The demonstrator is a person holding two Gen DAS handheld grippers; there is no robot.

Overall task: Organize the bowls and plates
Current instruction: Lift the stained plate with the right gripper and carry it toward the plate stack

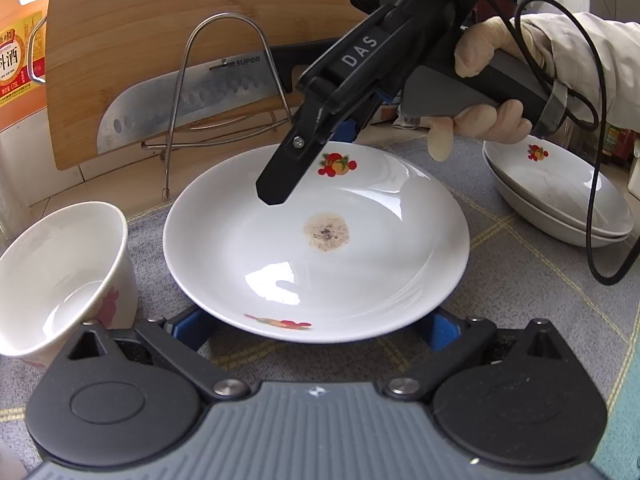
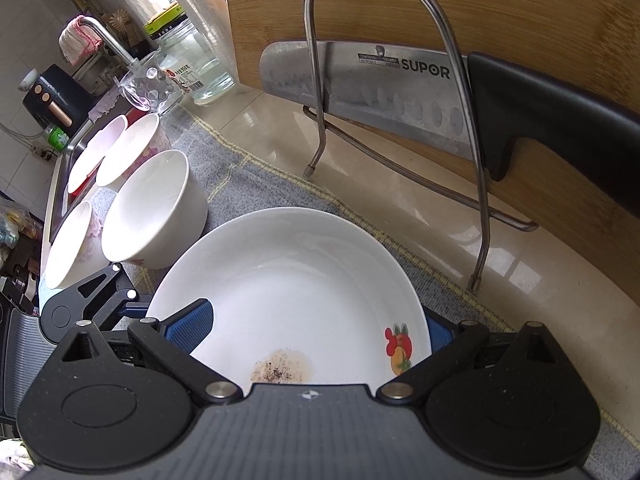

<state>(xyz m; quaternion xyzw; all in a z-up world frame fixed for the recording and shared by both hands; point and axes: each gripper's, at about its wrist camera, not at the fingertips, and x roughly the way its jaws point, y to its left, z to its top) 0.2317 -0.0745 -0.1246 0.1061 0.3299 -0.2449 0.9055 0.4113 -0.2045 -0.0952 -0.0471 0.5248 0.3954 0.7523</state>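
plate [image 1: 316, 240] sits mid-mat [image 1: 520, 280], stained centre. right gripper [image 2: 316, 332] spread wide, straddling its far rim, holding nothing. left gripper [image 1: 316, 326] wide open at the near rim, empty. close squarely on the rim, lift level, move toward the stacked plates [image 1: 560, 192] at the mat's right edge.

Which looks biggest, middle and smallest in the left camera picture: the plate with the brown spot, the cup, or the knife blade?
1. Plate, clearly the biggest.
2. Cup and knife blade look about alike; the cup sits much nearer the camera, so I won't rank them.
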